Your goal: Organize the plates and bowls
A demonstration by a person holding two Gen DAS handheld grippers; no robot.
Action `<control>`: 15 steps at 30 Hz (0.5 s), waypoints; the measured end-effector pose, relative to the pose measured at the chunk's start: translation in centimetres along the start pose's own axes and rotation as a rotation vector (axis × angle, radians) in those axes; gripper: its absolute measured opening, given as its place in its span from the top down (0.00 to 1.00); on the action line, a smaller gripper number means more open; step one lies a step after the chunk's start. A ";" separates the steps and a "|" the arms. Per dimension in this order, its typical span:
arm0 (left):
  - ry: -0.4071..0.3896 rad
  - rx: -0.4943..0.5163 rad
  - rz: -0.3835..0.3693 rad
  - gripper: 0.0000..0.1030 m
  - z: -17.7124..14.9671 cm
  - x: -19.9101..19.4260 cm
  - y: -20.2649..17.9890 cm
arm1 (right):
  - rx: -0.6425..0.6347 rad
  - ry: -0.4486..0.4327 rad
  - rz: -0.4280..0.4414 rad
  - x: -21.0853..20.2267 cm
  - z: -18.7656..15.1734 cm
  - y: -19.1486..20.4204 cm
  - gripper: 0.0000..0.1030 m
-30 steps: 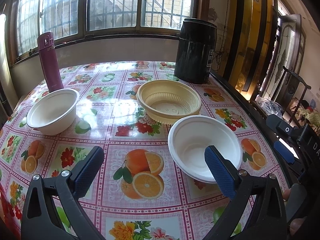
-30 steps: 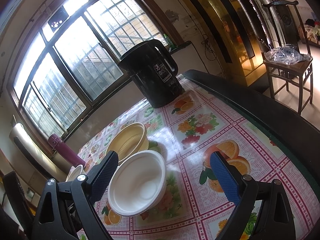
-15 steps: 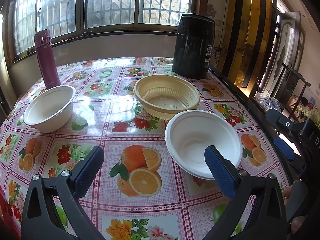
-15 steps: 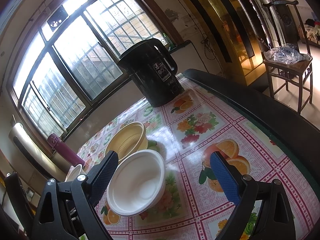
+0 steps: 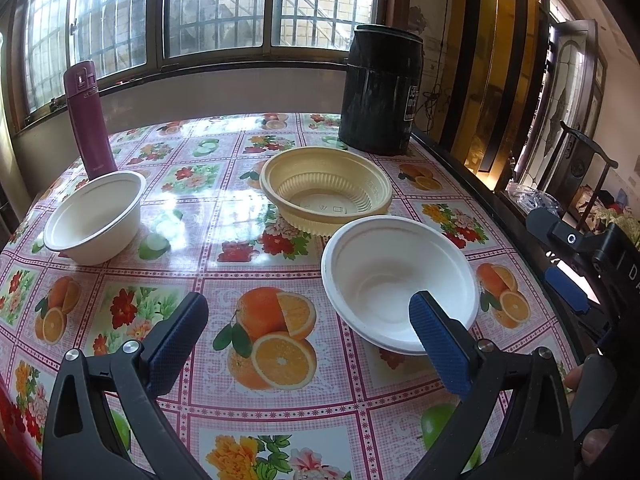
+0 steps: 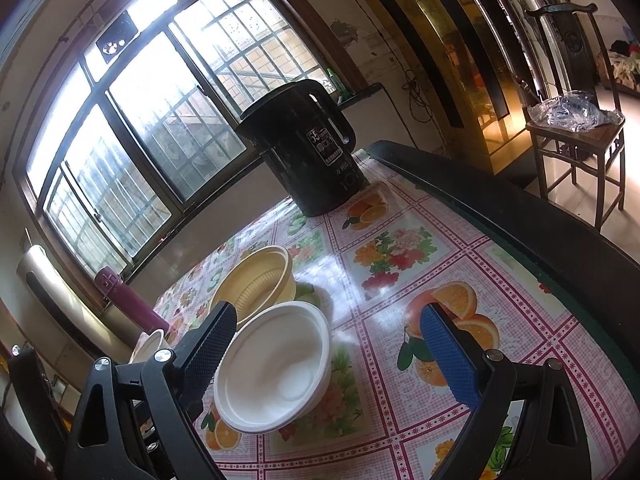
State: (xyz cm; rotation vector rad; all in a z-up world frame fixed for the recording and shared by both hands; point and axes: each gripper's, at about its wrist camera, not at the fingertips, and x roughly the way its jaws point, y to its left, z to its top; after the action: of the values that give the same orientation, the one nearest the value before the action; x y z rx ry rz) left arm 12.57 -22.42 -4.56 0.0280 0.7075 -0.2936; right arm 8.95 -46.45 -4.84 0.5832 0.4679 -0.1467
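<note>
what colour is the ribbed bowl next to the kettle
Pale yellow; the ribbed bowl shows best in the left wrist view.

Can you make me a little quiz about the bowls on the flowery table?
1. How many bowls are on the table?
2. True or false: the left gripper is holding a bowl.
3. Which stands behind the left white bowl: A) purple bottle, B) black kettle?

Key:
1. Three: two white ones, counting the near white bowl, and a yellow bowl.
2. False; it is open and holds nothing.
3. A
</note>
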 end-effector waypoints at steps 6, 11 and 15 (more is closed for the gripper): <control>0.005 0.003 -0.006 0.02 -0.1 0.2 -0.1 | -0.003 -0.004 0.001 -0.1 0.1 0.0 0.08; 0.011 0.000 -0.018 0.02 0.0 0.2 -0.2 | 0.006 0.001 -0.002 0.1 0.1 -0.3 0.08; 0.021 0.002 -0.023 0.02 -0.1 0.2 -0.3 | 0.013 0.009 -0.006 0.2 0.1 -0.4 0.08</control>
State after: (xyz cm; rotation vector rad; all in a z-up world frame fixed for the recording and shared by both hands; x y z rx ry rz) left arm 12.61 -22.77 -4.75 0.0255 0.7290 -0.3162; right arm 9.05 -46.81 -5.08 0.5957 0.4775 -0.1526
